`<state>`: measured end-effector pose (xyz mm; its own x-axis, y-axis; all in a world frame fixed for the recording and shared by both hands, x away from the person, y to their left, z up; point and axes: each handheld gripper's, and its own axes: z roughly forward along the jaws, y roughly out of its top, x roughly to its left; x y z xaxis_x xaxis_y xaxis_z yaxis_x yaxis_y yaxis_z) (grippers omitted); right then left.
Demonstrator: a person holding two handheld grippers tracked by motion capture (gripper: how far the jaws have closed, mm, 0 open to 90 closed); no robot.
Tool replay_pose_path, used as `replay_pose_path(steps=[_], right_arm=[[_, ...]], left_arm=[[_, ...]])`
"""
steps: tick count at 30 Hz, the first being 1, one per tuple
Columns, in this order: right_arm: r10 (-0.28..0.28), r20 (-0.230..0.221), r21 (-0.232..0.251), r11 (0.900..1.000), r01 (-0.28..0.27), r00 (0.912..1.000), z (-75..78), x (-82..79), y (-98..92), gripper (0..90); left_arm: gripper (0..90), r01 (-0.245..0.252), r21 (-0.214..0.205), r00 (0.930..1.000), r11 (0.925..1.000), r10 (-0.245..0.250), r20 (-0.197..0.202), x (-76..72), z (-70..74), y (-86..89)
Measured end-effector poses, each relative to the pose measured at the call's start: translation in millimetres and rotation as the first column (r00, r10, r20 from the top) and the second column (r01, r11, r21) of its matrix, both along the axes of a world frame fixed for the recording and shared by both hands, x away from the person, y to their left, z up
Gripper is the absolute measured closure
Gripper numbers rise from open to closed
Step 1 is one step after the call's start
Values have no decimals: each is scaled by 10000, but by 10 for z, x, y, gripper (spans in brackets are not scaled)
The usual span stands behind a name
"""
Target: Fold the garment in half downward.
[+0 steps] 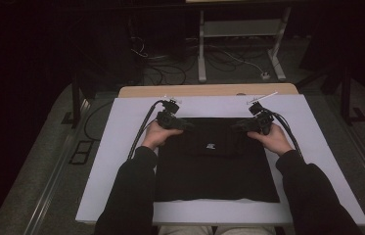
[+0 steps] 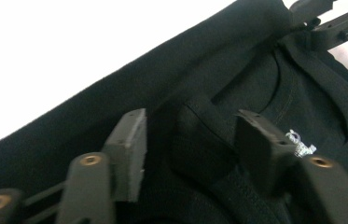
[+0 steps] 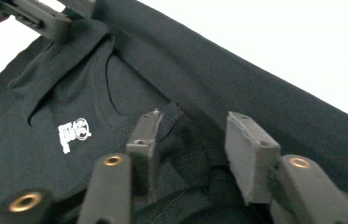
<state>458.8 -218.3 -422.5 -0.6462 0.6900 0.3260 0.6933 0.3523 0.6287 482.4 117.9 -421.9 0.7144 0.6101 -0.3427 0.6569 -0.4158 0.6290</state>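
A black garment [image 1: 214,166] lies flat on a white board [image 1: 121,147], with a small white logo [image 1: 211,145] near its collar. My left gripper [image 1: 186,126] sits at the garment's far left corner. In the left gripper view its jaws [image 2: 195,144] stand apart with a raised fold of black cloth [image 2: 199,140] between the pads, not pinched. My right gripper [image 1: 239,126] is at the far right corner. Its jaws [image 3: 195,144] also straddle a fold of the cloth [image 3: 181,135] with a gap left. Each gripper view shows the other gripper far off at the collar's opposite end.
The white board rests on a wooden table whose far edge [image 1: 209,90] shows beyond it. Behind the table are a white stand [image 1: 239,29] and loose cables [image 1: 170,68] on a dark floor. Both forearms in black sleeves [image 1: 131,196] enter from the bottom.
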Motion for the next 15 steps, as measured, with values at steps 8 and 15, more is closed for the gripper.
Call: replay_pose_path(steps=[8, 15], right_arm=[[156, 18, -100, 9998, -156, 9999, -20, -9, 35, 754], [423, -2, -92, 9991, -423, 9991, -1, -26, 48, 862]], left_arm=[[646, -106, -312, 9999, 9995, 109, 104, -20, 8, -29], [874, 209, -449, 9998, 9988, -210, -22, -30, 26, -28]])
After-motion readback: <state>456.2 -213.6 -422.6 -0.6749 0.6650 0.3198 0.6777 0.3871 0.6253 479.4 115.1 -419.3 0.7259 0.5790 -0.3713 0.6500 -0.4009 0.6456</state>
